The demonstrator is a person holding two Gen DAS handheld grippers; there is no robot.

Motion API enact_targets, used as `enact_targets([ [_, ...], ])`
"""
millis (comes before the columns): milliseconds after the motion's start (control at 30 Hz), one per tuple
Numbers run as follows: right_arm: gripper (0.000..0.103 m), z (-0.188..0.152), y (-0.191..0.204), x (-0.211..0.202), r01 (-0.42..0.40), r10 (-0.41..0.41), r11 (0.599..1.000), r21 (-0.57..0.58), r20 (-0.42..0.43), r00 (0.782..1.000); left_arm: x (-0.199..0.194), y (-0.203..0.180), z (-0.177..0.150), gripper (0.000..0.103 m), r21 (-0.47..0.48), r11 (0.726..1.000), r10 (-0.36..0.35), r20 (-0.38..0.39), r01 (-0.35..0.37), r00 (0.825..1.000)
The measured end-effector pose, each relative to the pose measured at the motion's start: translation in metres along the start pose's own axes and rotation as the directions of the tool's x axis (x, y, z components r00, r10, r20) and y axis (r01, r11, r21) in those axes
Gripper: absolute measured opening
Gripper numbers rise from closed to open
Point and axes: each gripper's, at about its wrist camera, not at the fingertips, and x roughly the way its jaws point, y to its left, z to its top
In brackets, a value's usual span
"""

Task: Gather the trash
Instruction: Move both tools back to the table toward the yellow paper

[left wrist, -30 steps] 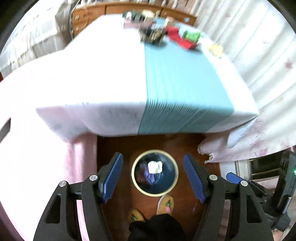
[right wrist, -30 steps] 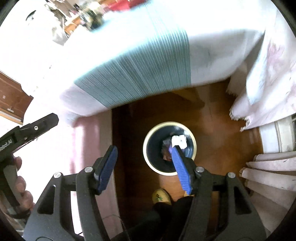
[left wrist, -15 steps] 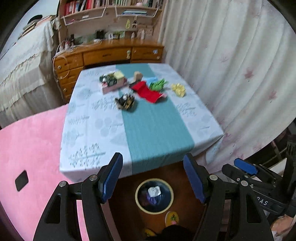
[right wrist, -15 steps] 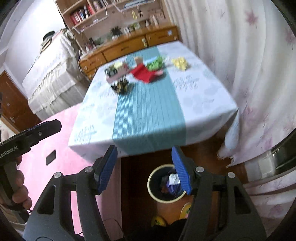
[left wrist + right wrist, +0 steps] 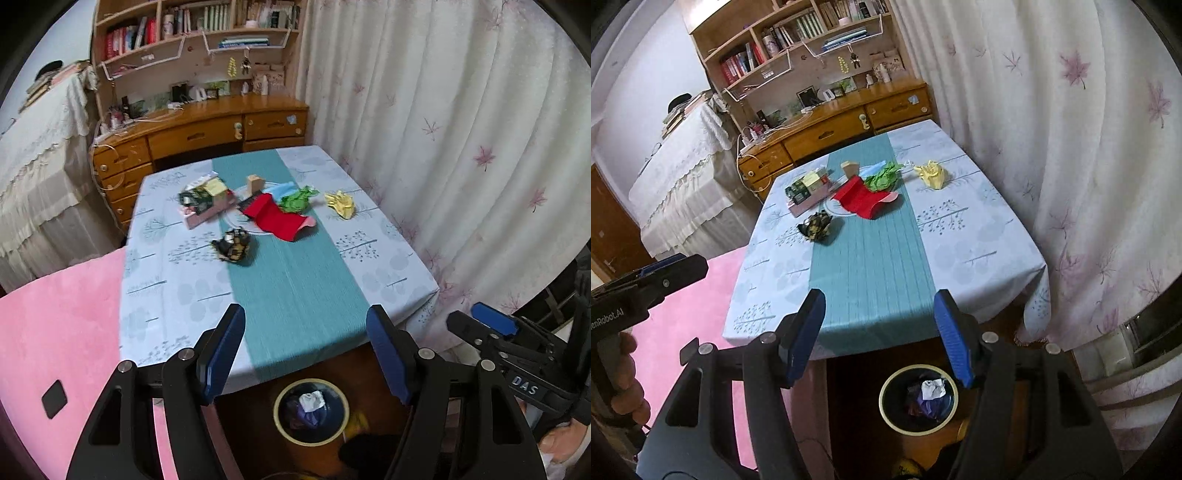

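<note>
Crumpled trash lies at the table's far end: a dark patterned wad (image 5: 233,245) (image 5: 815,226), a red wrapper (image 5: 275,218) (image 5: 862,199), a green wad (image 5: 297,199) (image 5: 882,176) and a yellow wad (image 5: 341,204) (image 5: 931,173). Below the table's near edge stands a round bin (image 5: 311,411) (image 5: 919,398) holding white and purple scraps. My left gripper (image 5: 306,350) hangs open and empty above the near edge. My right gripper (image 5: 879,332) is likewise open and empty, high over the bin.
A pink box (image 5: 207,206) of small items and a small tan block (image 5: 255,183) sit by the trash on the table (image 5: 155,284). Curtains (image 5: 461,147) hang right; a wooden desk (image 5: 199,133) stands behind; pink fabric (image 5: 59,325) lies left.
Both grippers rose from just above the bin and tilted up, so the whole table top and the room behind came into view. Their jaws stayed equally wide.
</note>
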Motion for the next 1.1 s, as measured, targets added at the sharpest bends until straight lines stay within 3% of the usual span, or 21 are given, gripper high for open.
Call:
enact_targets([
  [167, 0.058, 0.028, -0.027, 0.063, -0.018, 0.018, 1.0, 0.0, -0.054, 0.998, 0.063, 0.001, 0.026, 0.069, 0.016, 0.999, 0.05, -0.041, -0.049, 0.998],
  [333, 0.058, 0.08, -0.06, 0.153, -0.063, 0.06, 0.998, -0.018, -0.124, 0.991, 0.16, 0.003, 0.069, 0.069, -0.037, 0.994, 0.093, -0.133, -0.099, 0.987],
  [500, 0.058, 0.143, -0.09, 0.238, -0.086, 0.071, 0.994, -0.064, -0.21, 0.975, 0.272, -0.003, 0.116, 0.069, -0.046, 0.988, 0.133, -0.241, -0.148, 0.962],
  [733, 0.058, 0.205, -0.132, 0.365, -0.083, 0.051, 0.993, -0.084, -0.331, 0.942, 0.399, -0.001, 0.143, 0.069, -0.044, 0.976, 0.186, -0.348, -0.214, 0.919],
  [933, 0.058, 0.232, -0.143, 0.436, -0.106, 0.074, 0.992, -0.064, -0.382, 0.921, 0.453, 0.014, 0.155, 0.067, -0.095, 0.961, 0.203, -0.391, -0.258, 0.898],
  [1100, 0.058, 0.237, -0.137, 0.471, -0.127, 0.079, 0.988, -0.086, -0.422, 0.903, 0.478, 0.024, 0.162, 0.049, -0.132, 0.956, 0.186, -0.419, -0.262, 0.889],
])
